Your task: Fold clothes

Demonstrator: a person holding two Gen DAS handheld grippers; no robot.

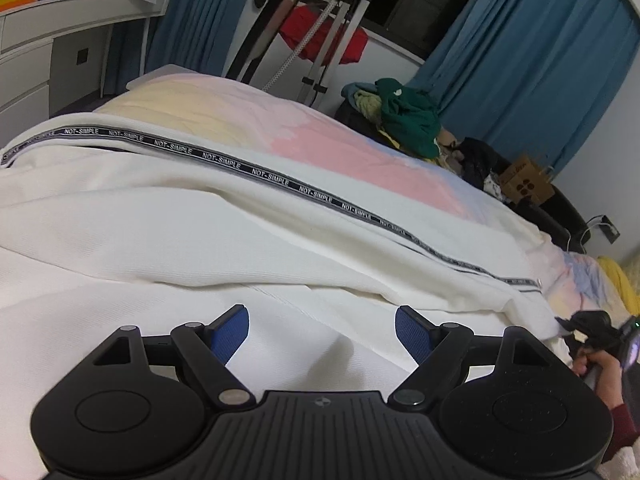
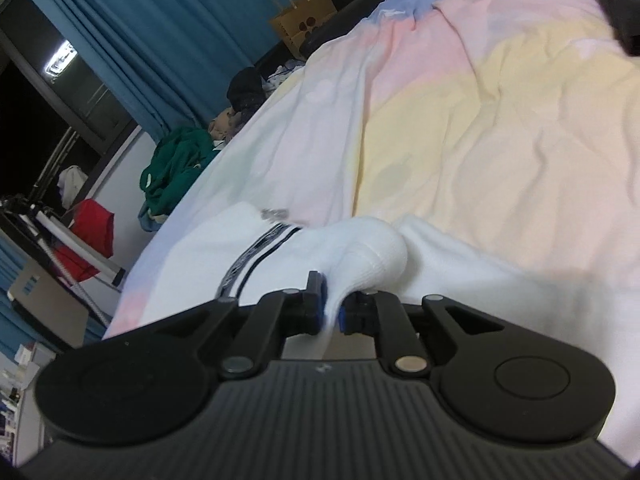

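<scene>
Nearby, green clothes heap (image 1: 408,116), paper bag (image 1: 526,186), curtains (image 1: 532,60)

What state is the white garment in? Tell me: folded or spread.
Partly folded: the white garment lies doubled over on the bed, and the right gripper pinches a bunched edge.

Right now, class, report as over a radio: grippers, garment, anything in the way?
Left gripper open above white garment. Right gripper pinching garment's edge, fabric between pads. Bed ahead, nothing in the way.
</scene>
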